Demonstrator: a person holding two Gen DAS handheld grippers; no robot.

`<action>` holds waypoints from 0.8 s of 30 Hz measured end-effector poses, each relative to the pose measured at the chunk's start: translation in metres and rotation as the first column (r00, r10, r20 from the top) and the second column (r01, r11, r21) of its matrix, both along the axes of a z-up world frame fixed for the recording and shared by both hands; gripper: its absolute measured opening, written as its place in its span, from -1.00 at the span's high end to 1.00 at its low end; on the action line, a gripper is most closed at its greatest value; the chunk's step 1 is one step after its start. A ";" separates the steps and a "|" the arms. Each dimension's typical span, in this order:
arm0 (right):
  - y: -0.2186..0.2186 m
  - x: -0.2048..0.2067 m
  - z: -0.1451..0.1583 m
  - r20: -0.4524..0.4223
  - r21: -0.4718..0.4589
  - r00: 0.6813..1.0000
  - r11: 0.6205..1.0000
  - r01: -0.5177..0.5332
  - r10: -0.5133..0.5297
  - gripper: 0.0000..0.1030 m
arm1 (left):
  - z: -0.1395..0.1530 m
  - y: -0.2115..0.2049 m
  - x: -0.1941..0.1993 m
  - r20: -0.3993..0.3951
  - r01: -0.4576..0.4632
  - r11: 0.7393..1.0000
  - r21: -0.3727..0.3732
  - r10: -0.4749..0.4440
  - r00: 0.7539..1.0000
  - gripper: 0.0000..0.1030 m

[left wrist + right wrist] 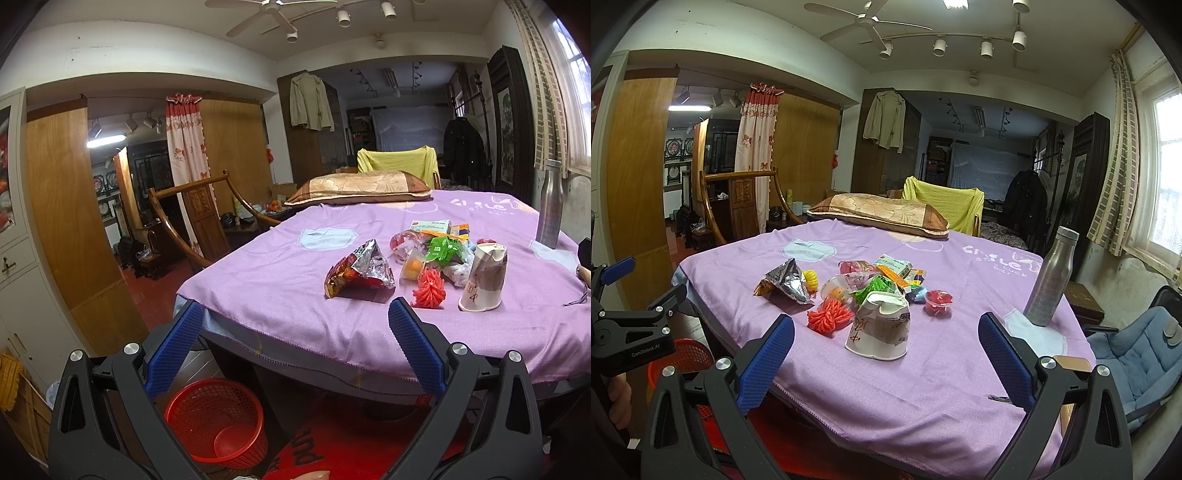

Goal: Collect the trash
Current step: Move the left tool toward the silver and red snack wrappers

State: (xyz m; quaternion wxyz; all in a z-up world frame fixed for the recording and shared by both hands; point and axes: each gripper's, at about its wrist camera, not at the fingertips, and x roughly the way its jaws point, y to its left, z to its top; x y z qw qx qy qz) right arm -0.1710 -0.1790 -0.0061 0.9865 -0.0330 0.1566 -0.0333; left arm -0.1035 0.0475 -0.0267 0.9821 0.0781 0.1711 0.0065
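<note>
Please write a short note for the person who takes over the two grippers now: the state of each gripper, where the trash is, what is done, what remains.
Left gripper: open, empty, short of the table edge.
Right gripper: open, empty, facing the pile.
Trash: crushed paper cup, foil snack bag, red foam net and small wrappers lie on the purple cloth.
Red basket stands on the floor beside the table; it looks empty.
Done: nothing collected.
Left: all pieces. The steel bottle is probably not trash.

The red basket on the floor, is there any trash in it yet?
No. The left wrist view shows the red basket with its bare bottom, nothing inside.
</note>
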 end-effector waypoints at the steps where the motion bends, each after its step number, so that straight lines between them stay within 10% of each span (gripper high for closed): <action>1: 0.000 0.000 0.000 0.000 0.001 1.000 1.000 0.000 0.000 -0.89 | -0.001 -0.008 -0.002 0.002 0.002 1.000 0.001 -0.002 1.000 -0.88; 24: -0.001 0.031 -0.025 -0.070 0.027 0.998 1.000 -0.002 0.004 -0.89 | -0.028 0.008 0.034 -0.120 -0.016 1.000 -0.020 0.014 0.993 -0.88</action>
